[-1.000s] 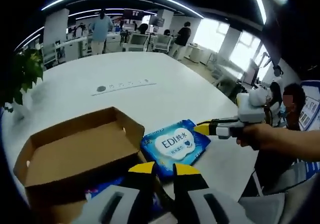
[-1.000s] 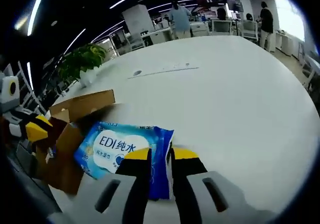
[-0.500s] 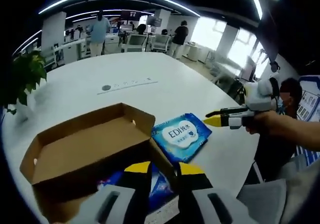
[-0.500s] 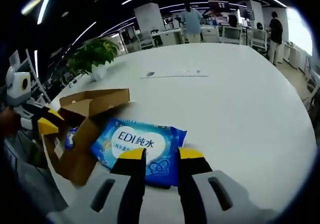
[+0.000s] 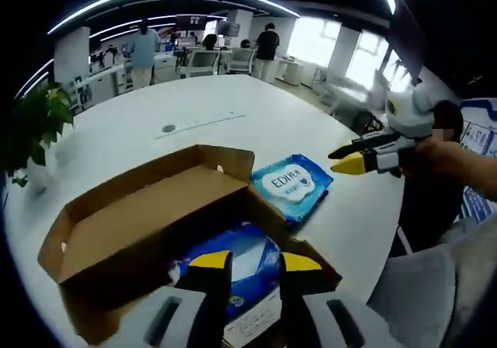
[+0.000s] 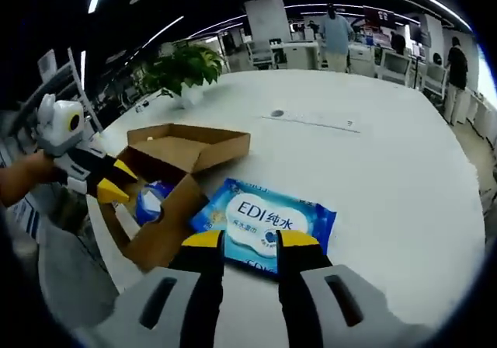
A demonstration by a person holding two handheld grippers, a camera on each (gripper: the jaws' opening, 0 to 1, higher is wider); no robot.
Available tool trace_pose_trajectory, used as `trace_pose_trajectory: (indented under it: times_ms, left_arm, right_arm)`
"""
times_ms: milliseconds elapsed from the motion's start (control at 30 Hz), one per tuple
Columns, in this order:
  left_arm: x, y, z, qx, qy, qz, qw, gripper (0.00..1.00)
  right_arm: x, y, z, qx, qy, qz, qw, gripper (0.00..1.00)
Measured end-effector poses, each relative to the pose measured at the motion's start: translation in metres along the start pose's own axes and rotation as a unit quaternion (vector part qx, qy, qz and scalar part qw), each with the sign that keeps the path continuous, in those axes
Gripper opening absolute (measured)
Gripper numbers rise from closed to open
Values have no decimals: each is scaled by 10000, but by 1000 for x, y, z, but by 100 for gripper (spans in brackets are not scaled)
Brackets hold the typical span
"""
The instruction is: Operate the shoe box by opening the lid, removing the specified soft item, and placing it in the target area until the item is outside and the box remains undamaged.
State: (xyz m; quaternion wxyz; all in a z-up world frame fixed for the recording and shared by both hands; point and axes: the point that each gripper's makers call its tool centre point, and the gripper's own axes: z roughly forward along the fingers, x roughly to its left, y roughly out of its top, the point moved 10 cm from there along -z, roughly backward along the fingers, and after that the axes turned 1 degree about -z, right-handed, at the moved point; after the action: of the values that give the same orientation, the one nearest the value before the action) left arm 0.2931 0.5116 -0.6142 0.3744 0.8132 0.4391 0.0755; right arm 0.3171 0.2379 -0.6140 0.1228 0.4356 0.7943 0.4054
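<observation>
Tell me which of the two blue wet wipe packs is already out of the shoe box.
The pack printed "EDI", lying flat on the white table beside the shoe box. The other blue pack lies inside the box.

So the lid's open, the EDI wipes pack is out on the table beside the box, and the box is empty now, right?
Not quite: the shoe box isn't empty. The left gripper view shows another blue pack lying inside it, just ahead of the left gripper. The rest holds: the lid is open and the EDI wipes pack lies on the white table beside the box, in front of the right gripper.
</observation>
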Motion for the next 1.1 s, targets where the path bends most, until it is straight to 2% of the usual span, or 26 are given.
trace_pose_trajectory:
  times_ms: [133,300,500,567,667,800,900,1100]
  left_arm:
    - [2,-3,1,85,-109,94,9999,24]
    - [6,-4,6,300,-249,426,9983,24]
    - [10,-3,15,544,-321,640,9959,25]
    - [10,-3,18,666,-407,800,9937,25]
    - [12,-2,23,956,-565,1221,9863,24]
    - [12,2,28,1137,-568,1611,9787,21]
    - [13,5,31,1180,-781,1657,9760,16]
    - [15,1,34,1246,-944,1674,9734,12]
  right_arm:
    - [13,9,3,65,103,-518,9986,24]
    - [33,20,9,151,335,-1066,9936,23]
    - [51,36,13,122,657,-1154,9911,23]
    - [57,41,17,162,725,-1392,9875,22]
    - [67,47,25,249,833,-1719,9813,22]
    - [75,50,37,366,884,-2120,9726,22]
    - [80,49,50,448,931,-2245,9690,20]
    - [85,47,68,589,1033,-2373,9641,18]
